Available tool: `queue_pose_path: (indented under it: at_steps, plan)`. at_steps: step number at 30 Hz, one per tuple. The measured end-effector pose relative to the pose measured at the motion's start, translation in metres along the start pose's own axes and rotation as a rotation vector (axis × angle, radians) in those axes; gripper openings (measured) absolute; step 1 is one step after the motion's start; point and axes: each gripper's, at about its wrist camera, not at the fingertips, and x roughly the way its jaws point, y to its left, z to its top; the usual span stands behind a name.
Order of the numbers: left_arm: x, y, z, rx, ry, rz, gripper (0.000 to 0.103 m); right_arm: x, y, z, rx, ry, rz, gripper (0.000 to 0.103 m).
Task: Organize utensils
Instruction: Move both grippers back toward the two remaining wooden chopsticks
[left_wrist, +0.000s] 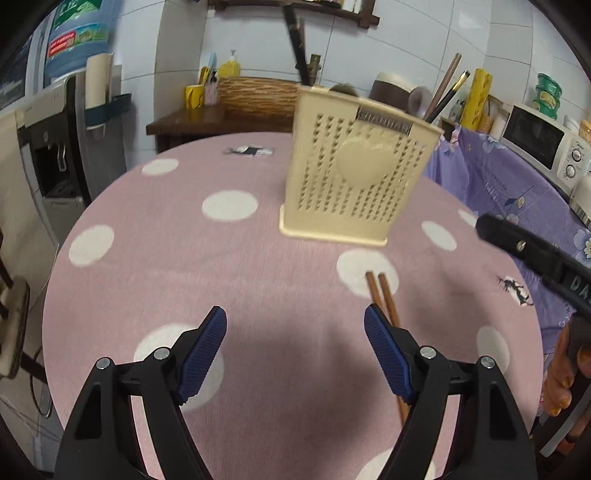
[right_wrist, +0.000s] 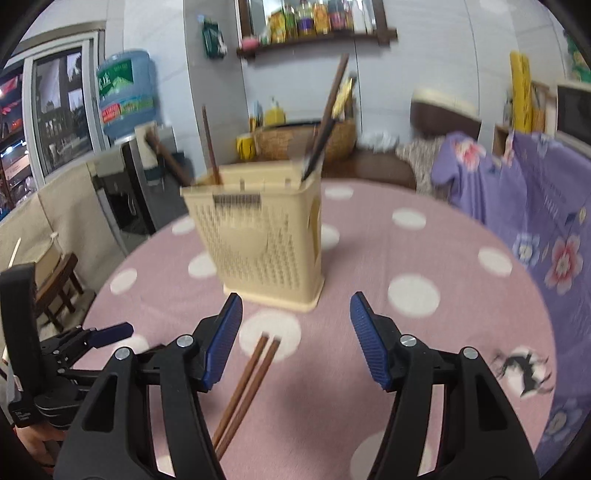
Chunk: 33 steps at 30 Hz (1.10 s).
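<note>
A cream perforated utensil holder (left_wrist: 351, 177) (right_wrist: 262, 240) stands upright on the pink dotted tablecloth (left_wrist: 258, 266). Several chopsticks (right_wrist: 325, 118) stick out of its top. A pair of brown chopsticks (left_wrist: 386, 299) (right_wrist: 251, 380) lies flat on the cloth in front of the holder. My left gripper (left_wrist: 295, 332) is open and empty, its right finger (left_wrist: 384, 350) partly covering the pair. My right gripper (right_wrist: 295, 332) is open too, with the pair's tips lying on the cloth between its blue pads, untouched. Each gripper shows at the edge of the other's view.
A purple flowered cloth (right_wrist: 535, 206) covers furniture at the right. Behind the table stand a wicker basket (left_wrist: 258, 96), a water dispenser with a blue bottle (right_wrist: 125, 92) and a microwave (left_wrist: 543, 140). A wooden stool (right_wrist: 59, 288) sits at the left, off the table's edge.
</note>
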Motion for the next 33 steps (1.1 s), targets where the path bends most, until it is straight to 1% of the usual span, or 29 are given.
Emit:
queue_pose_path:
  at_steps: [2,4,6,11,15,18,23,26,29,33]
  plan:
    - [0.0,0.002,-0.008,0.001,0.001,0.026,0.076,0.011,0.006,-0.012,-0.005,0.044,-0.006,0.061]
    - [0.0,0.004,-0.013,0.008,0.005,0.051,0.072,0.02,0.011,-0.023,-0.013,0.07,-0.026,0.061]
    - [-0.002,0.005,-0.016,0.006,-0.001,0.071,0.07,0.027,0.015,-0.032,-0.023,0.095,-0.042,0.061]
    - [-0.006,0.012,-0.021,-0.013,-0.01,0.112,0.065,0.043,0.025,-0.043,-0.029,0.158,-0.072,0.061]
    - [-0.01,0.019,-0.024,-0.037,-0.014,0.119,0.063,0.05,0.031,-0.051,-0.053,0.185,-0.101,0.061]
    - [-0.014,0.021,-0.026,-0.038,-0.02,0.131,0.062,0.051,0.027,-0.056,-0.032,0.194,-0.11,0.061]
    - [-0.016,0.019,-0.029,-0.039,-0.022,0.116,0.062,0.053,0.023,-0.056,-0.017,0.207,-0.113,0.061]
    - [-0.017,0.015,-0.028,-0.026,-0.023,0.112,0.061,0.055,0.026,-0.055,-0.037,0.214,-0.138,0.061]
    - [-0.017,0.014,-0.028,-0.024,-0.024,0.104,0.061,0.059,0.027,-0.055,-0.034,0.233,-0.13,0.061]
    - [-0.016,0.015,-0.029,-0.025,-0.02,0.107,0.061,0.067,0.031,-0.058,-0.046,0.264,-0.138,0.058]
